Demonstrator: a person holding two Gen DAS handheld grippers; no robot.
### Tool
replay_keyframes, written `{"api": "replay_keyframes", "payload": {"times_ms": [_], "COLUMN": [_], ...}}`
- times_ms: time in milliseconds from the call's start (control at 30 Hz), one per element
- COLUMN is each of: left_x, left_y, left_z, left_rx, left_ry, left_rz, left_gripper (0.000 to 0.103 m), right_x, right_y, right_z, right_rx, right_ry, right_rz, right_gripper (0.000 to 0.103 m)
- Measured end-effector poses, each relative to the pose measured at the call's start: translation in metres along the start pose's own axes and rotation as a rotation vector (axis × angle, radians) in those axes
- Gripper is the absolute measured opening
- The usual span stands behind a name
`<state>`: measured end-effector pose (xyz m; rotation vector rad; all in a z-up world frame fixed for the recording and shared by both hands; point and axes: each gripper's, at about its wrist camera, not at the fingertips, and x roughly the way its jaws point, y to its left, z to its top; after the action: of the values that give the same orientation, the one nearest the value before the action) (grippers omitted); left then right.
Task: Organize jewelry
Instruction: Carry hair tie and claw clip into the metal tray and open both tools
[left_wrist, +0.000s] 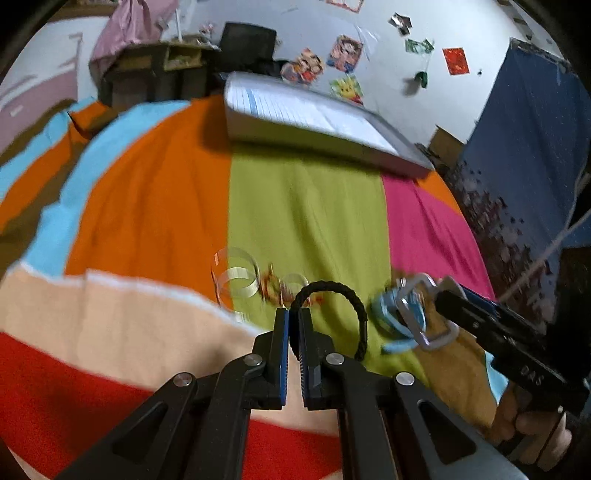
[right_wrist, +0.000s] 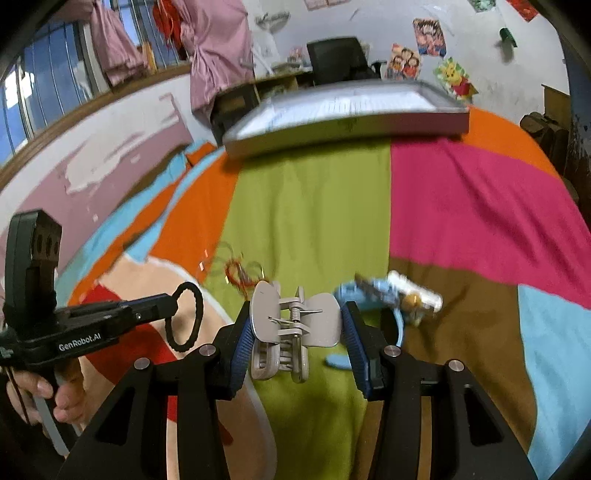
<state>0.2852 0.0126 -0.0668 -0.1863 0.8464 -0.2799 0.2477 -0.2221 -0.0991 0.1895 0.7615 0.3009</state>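
Observation:
My left gripper (left_wrist: 294, 314) is shut on a black braided bracelet (left_wrist: 334, 291), which loops up and to the right above the bed; it also shows in the right wrist view (right_wrist: 186, 319). My right gripper (right_wrist: 297, 325) is shut on a beige hair claw clip (right_wrist: 293, 326), held by its wings; the clip also shows in the left wrist view (left_wrist: 424, 314). A grey jewelry tray (left_wrist: 314, 114) lies at the far side of the bed. Clear bangles (left_wrist: 236, 277) and red thread bangles (left_wrist: 273, 288) lie on the green patch. A blue hair accessory (right_wrist: 373, 295) lies behind the clip.
A patchwork bedspread (right_wrist: 461, 206) of orange, green, pink and blue covers the bed. A dark desk (left_wrist: 155, 70) and a black chair (right_wrist: 336, 59) stand behind the tray. A wall with cartoon stickers (left_wrist: 343, 55) is at the back.

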Motion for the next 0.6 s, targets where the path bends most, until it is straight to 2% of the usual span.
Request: {"api": "replay_keyframes", "payload": {"times_ms": [133,267,400,600], "left_x": [-0.010,-0.005,0.028,0.082], "left_y": [-0.004,-0.010,-0.009,-0.002], "left_z": [0.045,0.098,0.143,0.182], "left_rx": [-0.040,-0.045,-0.078,-0.119], "left_ry": [-0.132,-0.244,-0.253,-0.226], "left_rz": [0.016,0.046,0.051,0.075], "left_gripper": [0.005,0.005,0.005,0.005], "right_x": [-0.007,-0.008,0.009,0.057], "right_y": [-0.004,-0.018,-0.030,-0.044], "right_z": [0.023,0.064,0.123,0.189], "right_rx": [-0.012,0.006,0.002,0.030], "right_ry": [-0.091,-0.201,-0.297,-0.328], "right_rz": [-0.003,-0.003,-0.006,-0.001], "right_gripper": [0.042,0.038,0.038,0.038]}}
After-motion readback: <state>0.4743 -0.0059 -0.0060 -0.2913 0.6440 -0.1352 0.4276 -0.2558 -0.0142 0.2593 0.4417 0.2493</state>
